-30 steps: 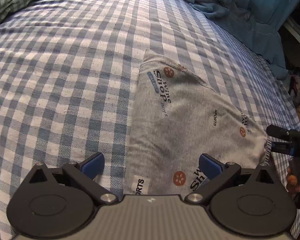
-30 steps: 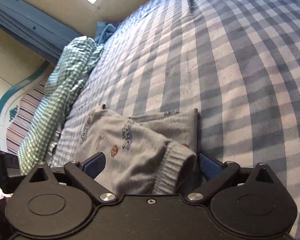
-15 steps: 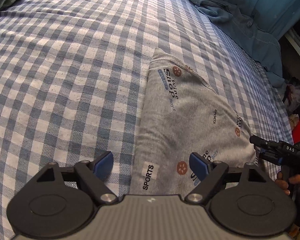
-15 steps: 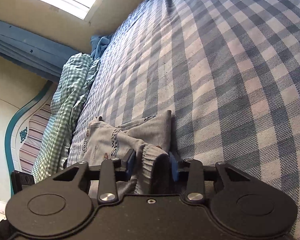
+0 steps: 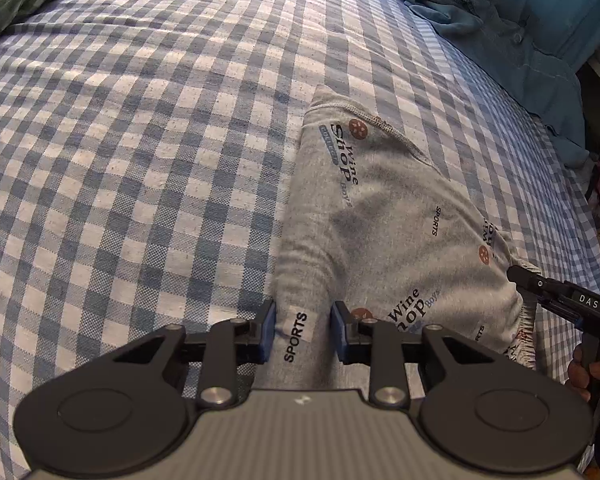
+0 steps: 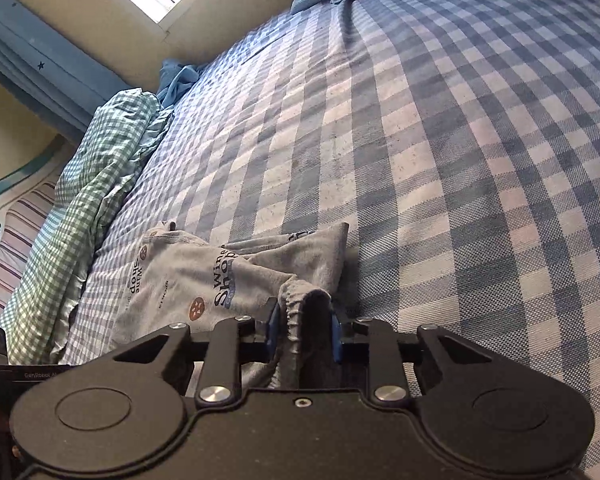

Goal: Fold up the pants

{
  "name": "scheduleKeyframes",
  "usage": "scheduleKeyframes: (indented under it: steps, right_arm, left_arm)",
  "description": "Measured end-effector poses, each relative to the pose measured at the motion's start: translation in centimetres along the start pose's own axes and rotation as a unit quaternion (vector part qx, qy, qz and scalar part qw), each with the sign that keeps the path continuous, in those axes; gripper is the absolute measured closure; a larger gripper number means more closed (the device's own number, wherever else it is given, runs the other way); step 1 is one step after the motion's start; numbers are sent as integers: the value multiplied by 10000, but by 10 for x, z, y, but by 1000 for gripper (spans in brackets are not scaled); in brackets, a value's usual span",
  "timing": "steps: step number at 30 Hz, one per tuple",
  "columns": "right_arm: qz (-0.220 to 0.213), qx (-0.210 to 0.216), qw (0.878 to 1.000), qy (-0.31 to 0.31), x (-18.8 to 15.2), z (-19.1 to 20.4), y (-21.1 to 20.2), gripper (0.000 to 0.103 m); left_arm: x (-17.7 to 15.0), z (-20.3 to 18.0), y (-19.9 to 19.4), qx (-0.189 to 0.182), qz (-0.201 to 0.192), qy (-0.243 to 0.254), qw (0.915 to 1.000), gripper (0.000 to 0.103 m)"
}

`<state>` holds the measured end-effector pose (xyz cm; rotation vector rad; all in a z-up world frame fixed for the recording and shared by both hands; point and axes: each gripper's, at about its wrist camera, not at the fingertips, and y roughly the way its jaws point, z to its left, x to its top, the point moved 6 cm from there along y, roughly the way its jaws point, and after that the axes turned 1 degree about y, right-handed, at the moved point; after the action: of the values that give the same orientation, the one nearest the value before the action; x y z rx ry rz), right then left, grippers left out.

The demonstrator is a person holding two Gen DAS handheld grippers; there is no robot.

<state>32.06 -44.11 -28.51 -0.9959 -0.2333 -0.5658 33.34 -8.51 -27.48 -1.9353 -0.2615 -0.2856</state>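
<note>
Grey printed pants [image 5: 380, 220] lie folded on the blue checked bed sheet [image 5: 140, 140]. My left gripper [image 5: 302, 330] is shut on the pants' near edge by the white SPORTS label. My right gripper [image 6: 304, 332] is shut on the ribbed elastic waistband of the pants [image 6: 204, 276], which bunches up between its blue pads. The right gripper also shows at the right edge of the left wrist view [image 5: 556, 296], at the waistband end.
A green checked blanket [image 6: 80, 184] is heaped along the bed's far side. Blue clothing [image 5: 500, 28] lies piled at the bed's other end. The bed edge runs just past the waistband in the left wrist view. A window and blue curtain are behind.
Both grippers went from open to shut. The right closed on the waistband first, then the left closed on the near edge by the label. The waistband end has lifted slightly.
</note>
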Motion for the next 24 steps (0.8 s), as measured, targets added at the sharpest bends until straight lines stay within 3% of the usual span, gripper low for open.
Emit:
scheduleKeyframes:
  steps: [4, 6, 15, 24]
  right_arm:
    - [13, -9, 10000, 62, -1, -3, 0, 76]
    - [37, -21, 9999, 145, -1, -6, 1, 67]
    - [149, 183, 9991, 345, -2, -6, 3, 48]
    - [-133, -93, 9988, 455, -9, -1, 5, 63]
  left_arm:
    - [-1, 3, -2, -17, 26, -8, 10000, 71]
    - [-2, 3, -3, -17, 39, -48, 10000, 71]
    - [-1, 3, 4, 28, 97, -279, 9996, 66]
    - [-1, 0, 5, 110, 95, -310, 9994, 71]
